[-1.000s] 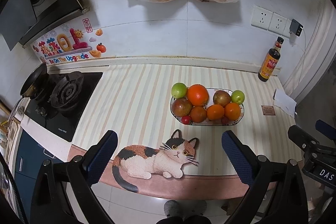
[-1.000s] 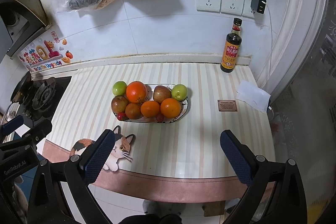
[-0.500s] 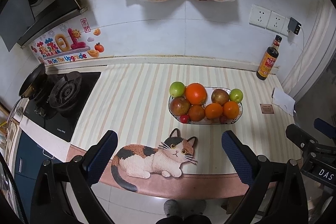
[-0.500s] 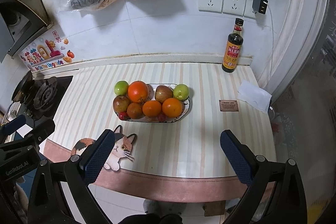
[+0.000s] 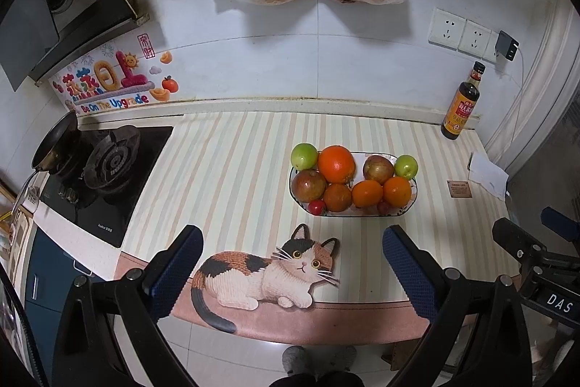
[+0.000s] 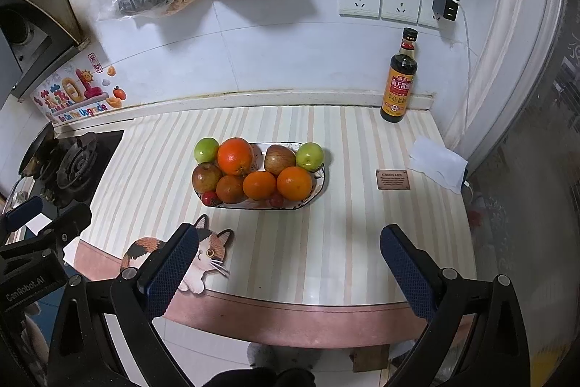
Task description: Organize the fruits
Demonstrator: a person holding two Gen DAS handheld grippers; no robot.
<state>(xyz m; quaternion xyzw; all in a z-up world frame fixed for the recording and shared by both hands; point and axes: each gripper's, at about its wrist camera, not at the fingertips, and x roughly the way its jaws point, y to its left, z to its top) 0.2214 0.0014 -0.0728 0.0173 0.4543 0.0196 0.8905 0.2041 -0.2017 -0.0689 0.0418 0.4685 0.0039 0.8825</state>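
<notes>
The fruit dish [image 5: 413,196] sits on the striped counter [image 5: 232,176], just beyond the cat picture [image 5: 268,272] printed at the counter's near edge. In the dish lie two green apples [image 5: 304,156], two reddish apples [image 5: 309,185], several oranges [image 5: 336,164] and small red fruits [image 5: 317,206], heaped touching one another. Well to the right of the dish a dark sauce bottle [image 6: 399,78] stands upright against the wall. The left gripper [image 5: 291,269] hangs spread wide over the counter's near edge, holding nothing. The right gripper [image 6: 288,269] is likewise wide apart and empty, well short of the dish.
</notes>
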